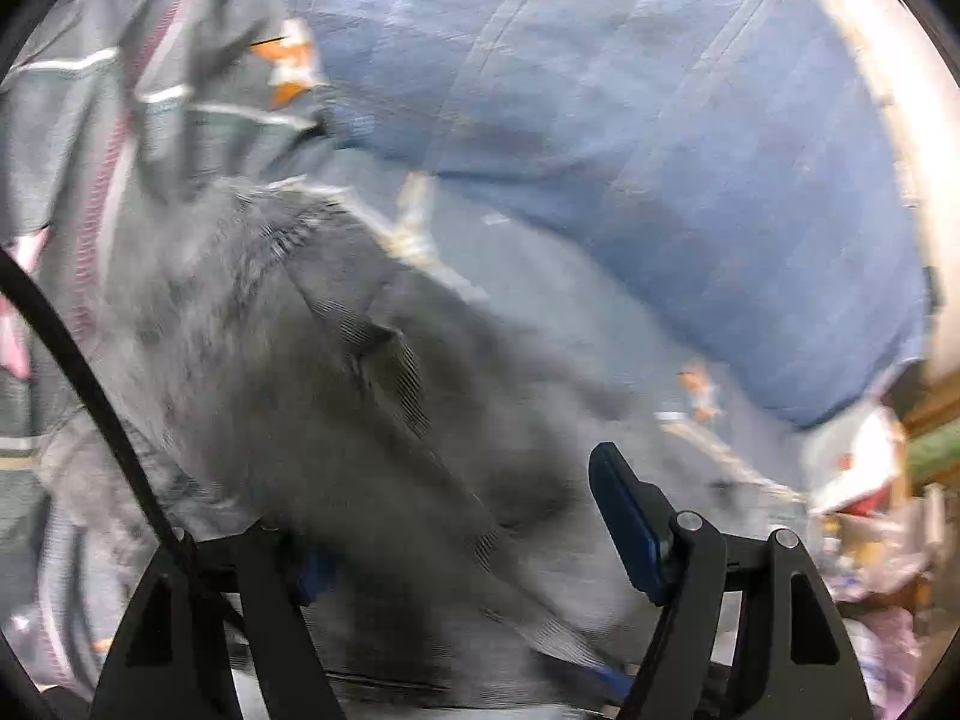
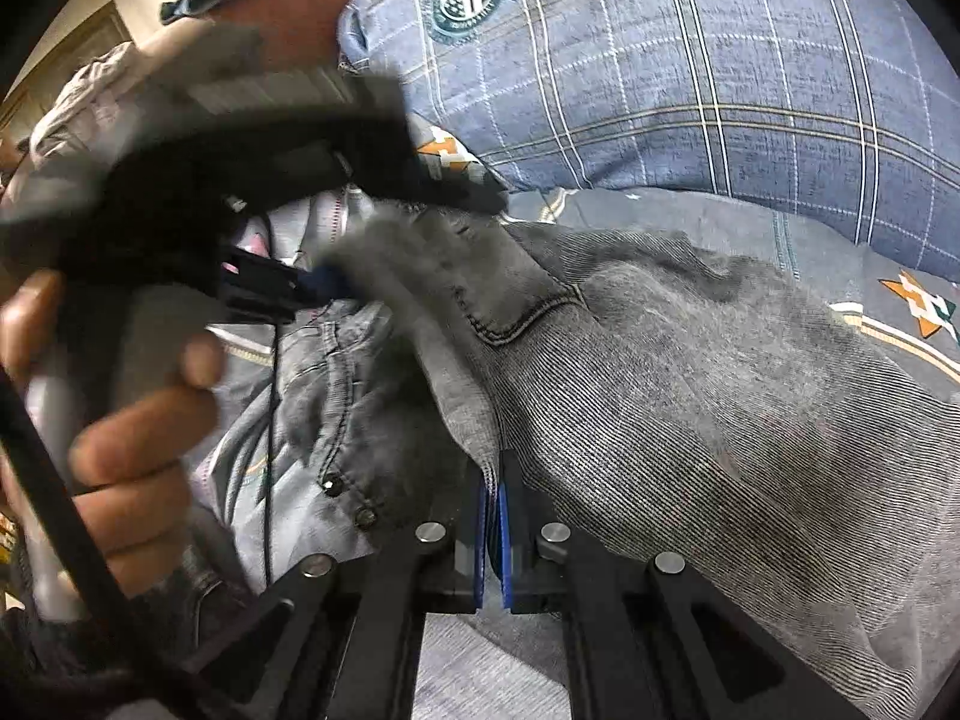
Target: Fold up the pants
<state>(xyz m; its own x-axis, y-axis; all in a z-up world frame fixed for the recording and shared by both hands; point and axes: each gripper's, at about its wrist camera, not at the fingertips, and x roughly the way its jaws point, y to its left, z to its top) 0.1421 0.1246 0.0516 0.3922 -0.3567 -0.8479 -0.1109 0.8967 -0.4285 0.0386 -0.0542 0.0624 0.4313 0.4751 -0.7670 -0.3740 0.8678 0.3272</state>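
Grey denim pants [image 2: 690, 372] lie on a bed, with a stitched pocket and rivets near the waist. My right gripper [image 2: 493, 516] is shut on a fold of the pants' waist edge. In the left wrist view the pants [image 1: 336, 396] fill the middle, blurred. My left gripper [image 1: 462, 540] stands open with the denim bunched between its blue-padded fingers [image 1: 624, 522]; the left finger is mostly hidden by cloth. The left gripper [image 2: 300, 288] also shows in the right wrist view, blurred, held in a hand, its tip at the waistband.
A blue plaid pillow [image 2: 690, 60] lies behind the pants and also shows in the left wrist view [image 1: 660, 120]. The bedsheet [image 2: 900, 312] is grey-blue with orange star prints. Clutter [image 1: 864, 468] sits at the bed's right edge.
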